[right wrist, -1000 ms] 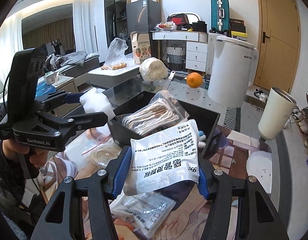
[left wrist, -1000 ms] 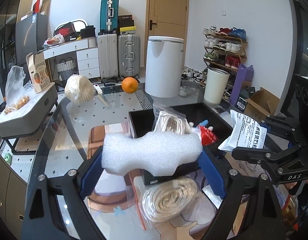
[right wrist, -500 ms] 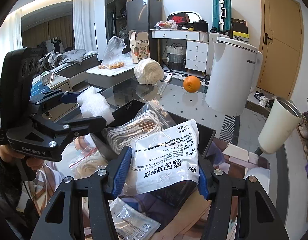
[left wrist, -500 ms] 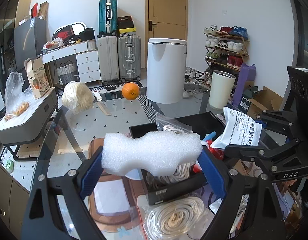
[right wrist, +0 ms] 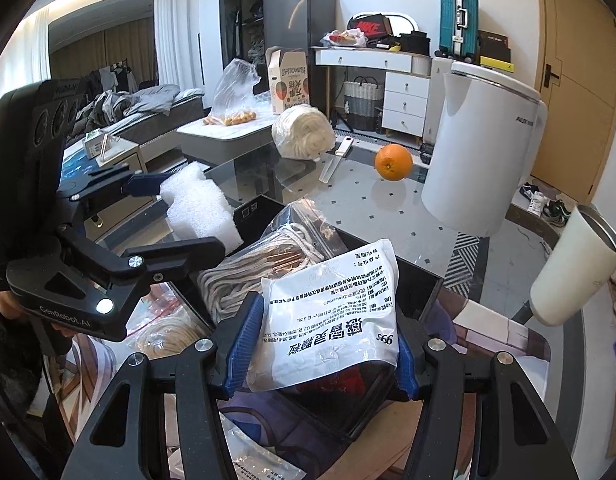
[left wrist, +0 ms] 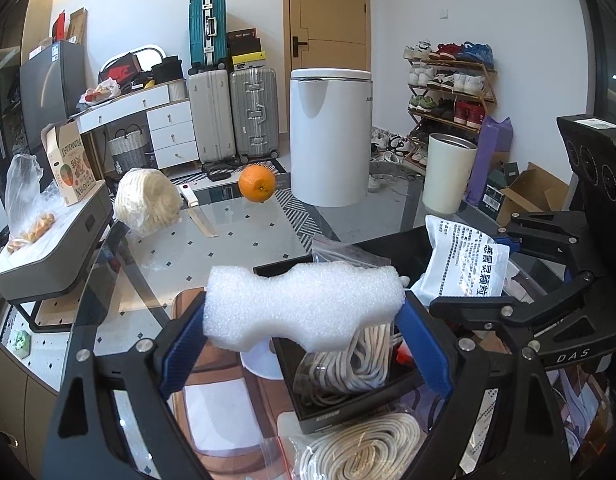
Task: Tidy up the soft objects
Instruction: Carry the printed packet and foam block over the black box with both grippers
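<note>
Left wrist view, items by descending size.

1. Bench [left wrist: 244,248]: glass top, patterned floor showing through; carries all items below.
2. Black bin [right wrist: 420,284]: open-topped, sits near the bench's front edge. Since a second ago it has come closer under both tongs in both views; judged: both carried pieces are now on final approach for dropping in.
3. Left tongs [left wrist: 304,316]: clamped on the foam block, blue pads pressing its two ends.
4. Right tongs [right wrist: 324,344]: clamped on the white pouch, pads on its side edges.
5. Foam block [left wrist: 304,308]: white, waisted in the middle. Long axis lies crosswise, spanning pad to pad, level. Held above the bin's near-left corner, not yet inside.
6. White pouch [right wrist: 332,312]: flat printed sachet, long axis pointing away from the tongs and tilted upward toward the bin's middle; hangs over the bin.
7. Bagged rope coil [right wrist: 264,264]: in clear plastic, already inside the bin, leaning on its left wall.
8. Second rope coil [left wrist: 360,448]: bagged, on the bench just before the bin; judged still to be sorted.
9. Orange [left wrist: 257,182]: far side of the bench, well apart from the bin.
</note>
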{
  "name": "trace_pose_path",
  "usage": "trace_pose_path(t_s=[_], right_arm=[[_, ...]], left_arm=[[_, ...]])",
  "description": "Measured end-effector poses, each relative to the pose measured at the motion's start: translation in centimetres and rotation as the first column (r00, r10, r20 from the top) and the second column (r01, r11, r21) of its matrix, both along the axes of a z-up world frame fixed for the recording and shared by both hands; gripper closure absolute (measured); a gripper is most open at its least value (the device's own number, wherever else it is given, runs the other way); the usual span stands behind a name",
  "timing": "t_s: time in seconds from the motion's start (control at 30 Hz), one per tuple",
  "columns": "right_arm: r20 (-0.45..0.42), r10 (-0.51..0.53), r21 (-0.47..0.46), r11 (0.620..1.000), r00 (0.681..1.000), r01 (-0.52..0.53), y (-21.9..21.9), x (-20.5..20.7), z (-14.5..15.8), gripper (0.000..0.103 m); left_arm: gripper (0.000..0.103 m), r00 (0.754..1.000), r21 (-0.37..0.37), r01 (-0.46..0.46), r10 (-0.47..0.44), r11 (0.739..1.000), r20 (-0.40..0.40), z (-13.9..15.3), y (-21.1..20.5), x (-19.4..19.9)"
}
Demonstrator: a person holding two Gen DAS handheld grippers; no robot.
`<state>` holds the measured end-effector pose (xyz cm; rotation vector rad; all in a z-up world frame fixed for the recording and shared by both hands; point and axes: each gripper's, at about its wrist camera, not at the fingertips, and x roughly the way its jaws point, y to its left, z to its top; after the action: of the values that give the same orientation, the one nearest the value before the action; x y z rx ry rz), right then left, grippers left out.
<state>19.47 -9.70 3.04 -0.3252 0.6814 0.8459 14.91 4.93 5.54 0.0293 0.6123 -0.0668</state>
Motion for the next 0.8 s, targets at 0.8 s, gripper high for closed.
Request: trace_pose_path(t_s=[0.8], right_arm=[[-0.055, 0.103, -0.094, 0.990, 0.993, -0.108, 2.1, 3.0, -1.9, 0.045]], left_arm=[[0.013, 0.997, 0.023, 0.059, -0.058, 0.998, -0.053, -1.4, -1.5, 2.2]])
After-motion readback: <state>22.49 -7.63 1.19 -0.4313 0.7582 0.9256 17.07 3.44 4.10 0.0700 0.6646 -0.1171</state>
